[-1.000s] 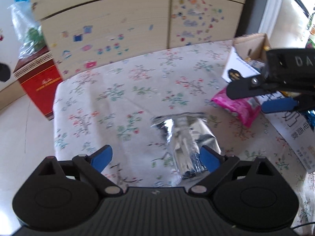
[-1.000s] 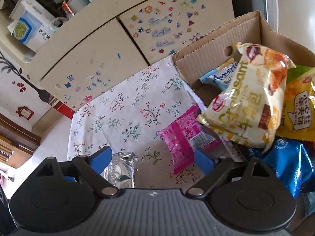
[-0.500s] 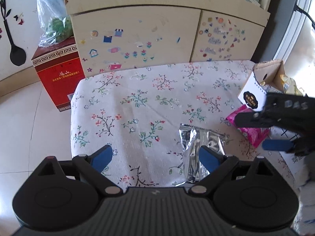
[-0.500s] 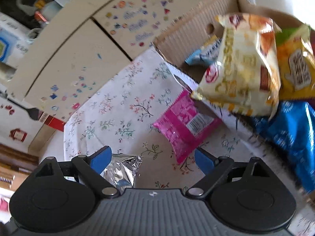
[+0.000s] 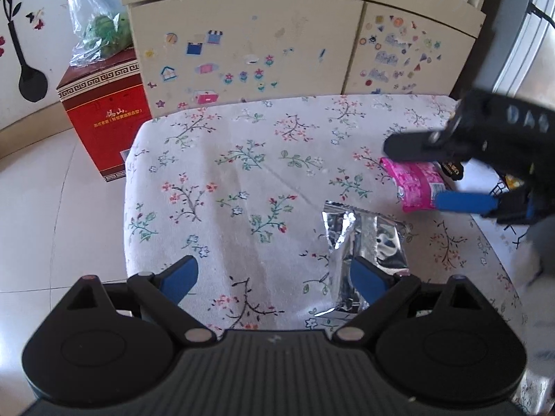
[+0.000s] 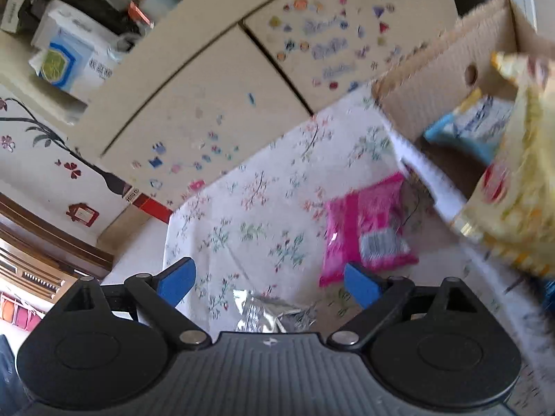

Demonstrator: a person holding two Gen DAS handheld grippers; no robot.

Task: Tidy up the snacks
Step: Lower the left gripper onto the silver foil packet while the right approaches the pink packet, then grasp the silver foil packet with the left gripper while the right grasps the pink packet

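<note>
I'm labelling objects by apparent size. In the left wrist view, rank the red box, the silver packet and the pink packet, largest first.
1. red box, though part of it sits behind the table
2. silver packet, nearer the camera, so unsure against the box
3. pink packet, partly covered

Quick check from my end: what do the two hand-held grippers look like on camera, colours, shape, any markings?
Both match: the left hand-held gripper and right hand-held gripper have black ribbed bodies, two round black housings, silver pivot pins and blue finger pads. In the left wrist view the right one shows pale lettering on its side. No cables or sleeves are visible.
</note>
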